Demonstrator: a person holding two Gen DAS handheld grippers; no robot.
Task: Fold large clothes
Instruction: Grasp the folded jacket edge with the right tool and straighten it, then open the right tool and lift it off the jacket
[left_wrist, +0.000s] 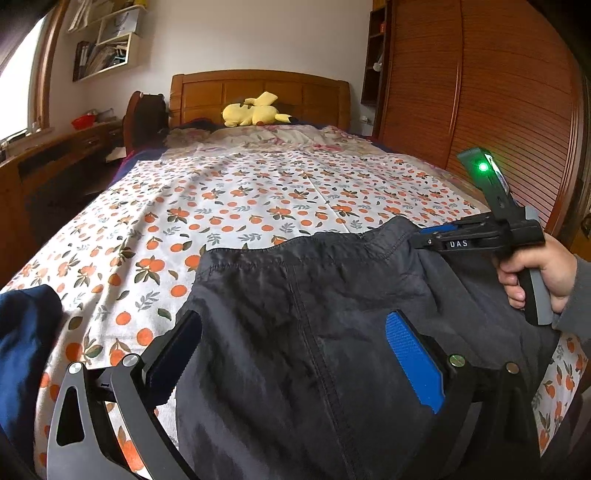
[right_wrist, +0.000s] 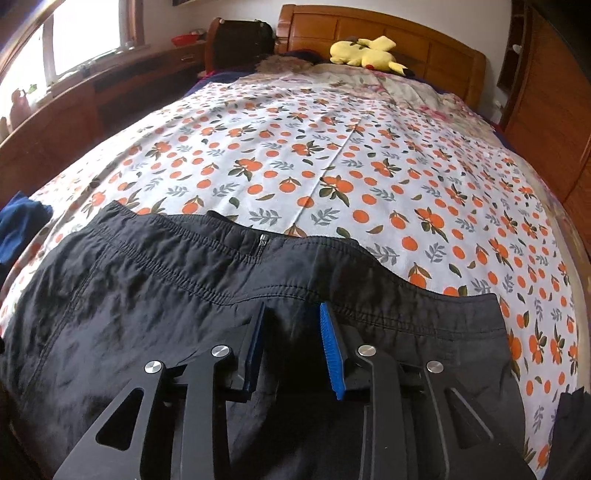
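Dark grey trousers (left_wrist: 258, 280) (right_wrist: 147, 288) lie flat at the near end of the bed, waistband away from me, with a small zip (right_wrist: 263, 242) at its middle. My left gripper (left_wrist: 293, 321) hovers over the trousers' left half with its jaws spread wide and nothing between them. My right gripper (right_wrist: 293, 308) points down at the cloth just below the waistband; its jaws stand a narrow gap apart, and the dark cloth shows in the gap. In the left wrist view the right gripper (left_wrist: 421, 240) reaches the waistband's right end, held by a hand (left_wrist: 535, 273).
The bed sheet (left_wrist: 258, 199) (right_wrist: 332, 166) has an orange-fruit print. A blue garment (left_wrist: 26, 332) (right_wrist: 18, 225) lies at the near left edge. A yellow plush toy (left_wrist: 255, 110) (right_wrist: 365, 53) rests by the wooden headboard (left_wrist: 258, 88). A wardrobe (left_wrist: 480, 92) stands right, a desk (left_wrist: 55, 155) left.
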